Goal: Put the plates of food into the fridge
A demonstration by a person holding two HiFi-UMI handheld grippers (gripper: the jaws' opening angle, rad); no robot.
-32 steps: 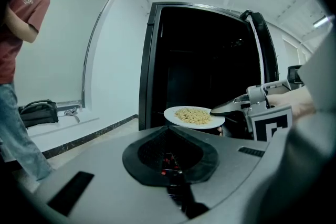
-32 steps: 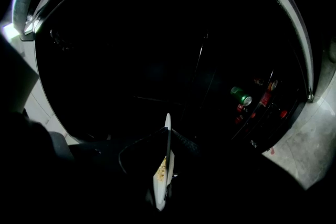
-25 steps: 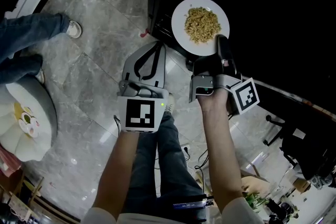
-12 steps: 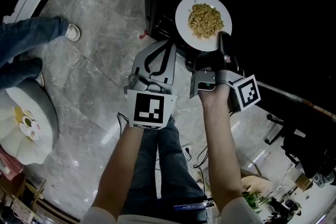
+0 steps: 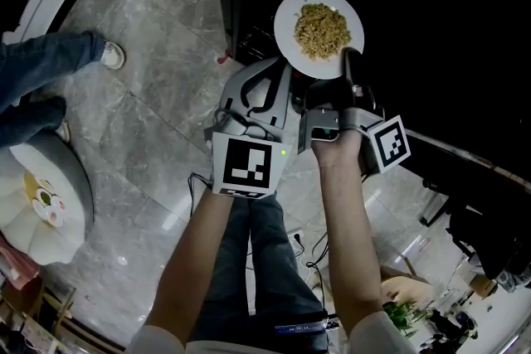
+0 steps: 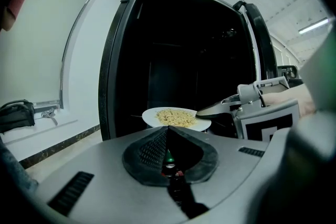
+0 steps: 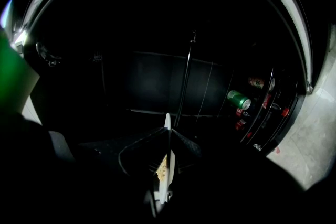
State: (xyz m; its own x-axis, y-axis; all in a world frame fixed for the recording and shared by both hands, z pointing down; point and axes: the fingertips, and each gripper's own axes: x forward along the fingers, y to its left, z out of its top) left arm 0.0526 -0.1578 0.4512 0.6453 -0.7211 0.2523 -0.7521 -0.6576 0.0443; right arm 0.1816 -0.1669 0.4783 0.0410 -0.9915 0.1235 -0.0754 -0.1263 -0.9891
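Note:
A white plate [image 5: 292, 36] heaped with yellowish fried rice hangs at the mouth of the dark open fridge [image 5: 431, 21]. My right gripper [image 5: 348, 66] is shut on the plate's near rim; in the right gripper view the plate [image 7: 167, 165] shows edge-on between the jaws. My left gripper [image 5: 264, 95] sits just left of and below the plate, jaws together with nothing between them. In the left gripper view the plate [image 6: 176, 117] and the right gripper [image 6: 226, 108] float ahead, in front of the black fridge opening [image 6: 184, 60].
Wire shelves [image 7: 157, 81] fill the dark fridge interior; door racks hold cans and a green can [image 7: 239, 99]. Marble floor [image 5: 141, 120] lies below. A person's jeans and shoe [image 5: 109, 55] stand at the left, near a round cushion [image 5: 37, 195]. Clutter [image 5: 448, 303] lies at the lower right.
My left gripper has risen and shifted right, closing in beside the plate. The plate and right gripper have edged slightly up toward the fridge. The person's leg drifted left.

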